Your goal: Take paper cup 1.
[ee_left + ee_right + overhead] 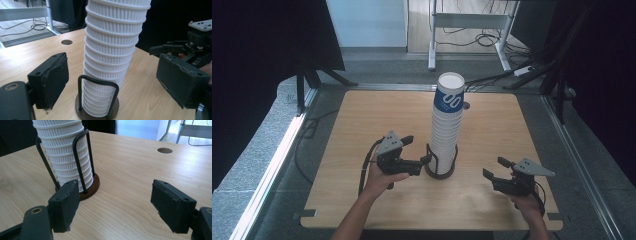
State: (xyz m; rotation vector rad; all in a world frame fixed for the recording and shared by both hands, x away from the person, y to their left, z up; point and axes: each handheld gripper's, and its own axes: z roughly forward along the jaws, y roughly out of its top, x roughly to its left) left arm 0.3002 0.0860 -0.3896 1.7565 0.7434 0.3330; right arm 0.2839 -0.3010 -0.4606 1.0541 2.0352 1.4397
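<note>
1. At the left of the high view, the left gripper is held in the person's left hand, just beside the foot of the cup stack. Its jaws stand apart with nothing pressed between them; in the left gripper view the stack is seen ahead, between the two pads.
2. Near the middle of the wooden table, the tall stack of white ribbed paper cups stands in a dark holder made of wire loops on a round base. The stack leans slightly, and the top cup bears a blue band.
3. At the right, the right gripper is held low over the table, well apart from the stack. Its jaws are parted and empty; in the right gripper view bare tabletop is seen between them, the holder lying to their left.
</note>
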